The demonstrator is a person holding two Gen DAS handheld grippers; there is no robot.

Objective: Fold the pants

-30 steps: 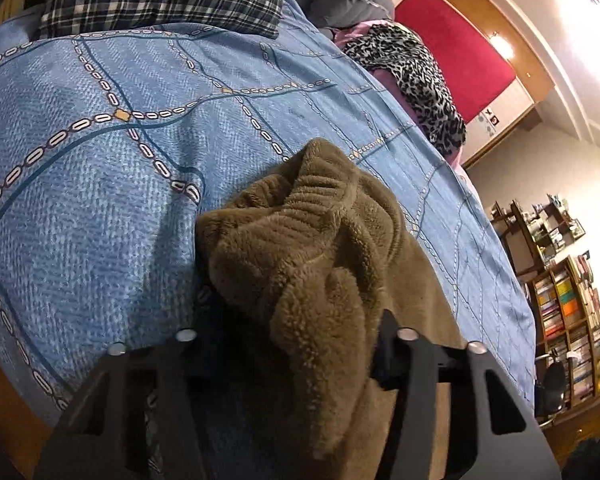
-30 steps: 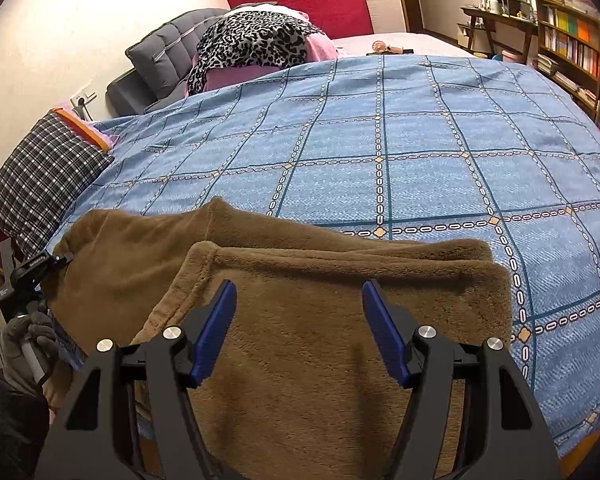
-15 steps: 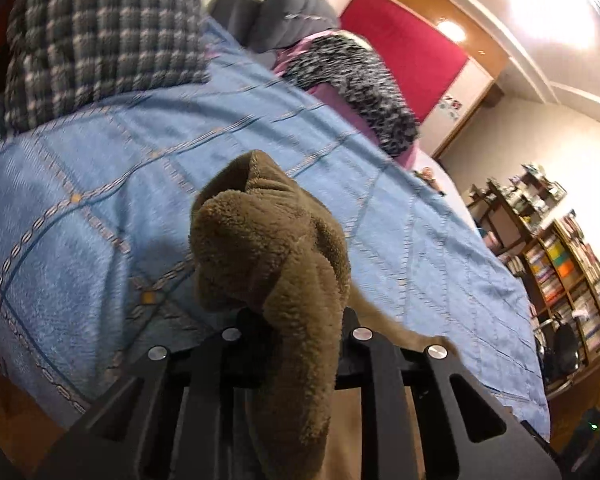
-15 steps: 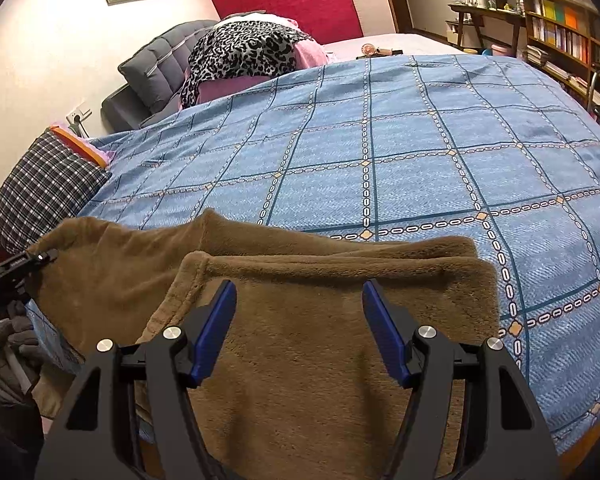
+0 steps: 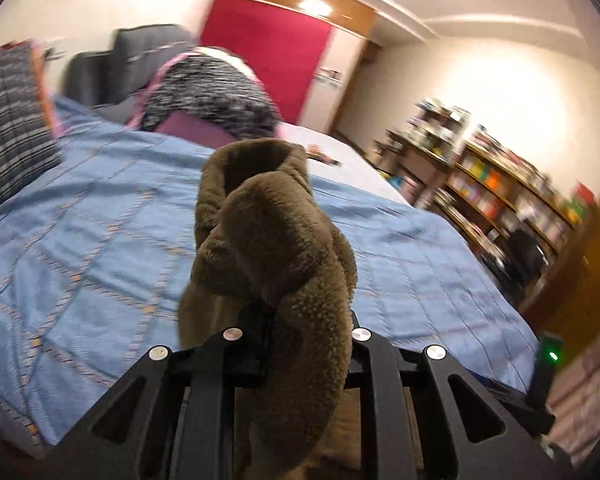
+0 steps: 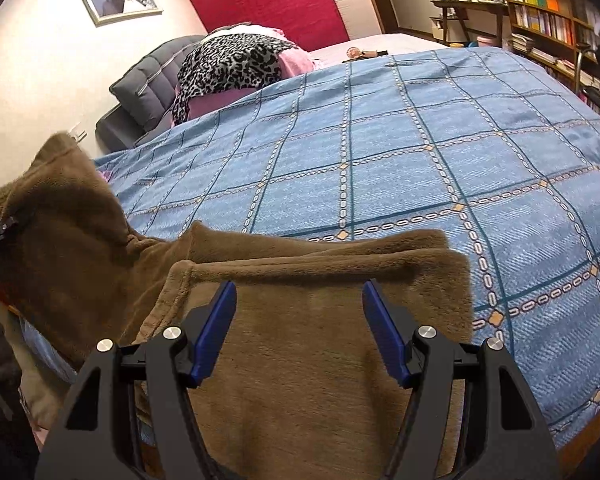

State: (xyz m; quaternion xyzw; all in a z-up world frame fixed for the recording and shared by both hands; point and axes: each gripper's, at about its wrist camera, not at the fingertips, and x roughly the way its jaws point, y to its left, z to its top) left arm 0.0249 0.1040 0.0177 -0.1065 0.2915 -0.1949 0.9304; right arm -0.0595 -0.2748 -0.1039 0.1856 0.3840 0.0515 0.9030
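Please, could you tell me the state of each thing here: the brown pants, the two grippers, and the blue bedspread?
Brown pants: partly folded on the bed, one end bunched and lifted off it.
Left gripper: shut on the bunched end of the pants; its jaws have just been closing.
Right gripper: open above the flat part, holding nothing.
Blue bedspread: spread flat, smooth.

The pants are brown fleece, folded lengthwise with one leg stacked on the other, and lie flat on the blue checked bedspread at its near edge. One end is bunched and raised clear of the bedspread, its fabric draping down to the flat portion.
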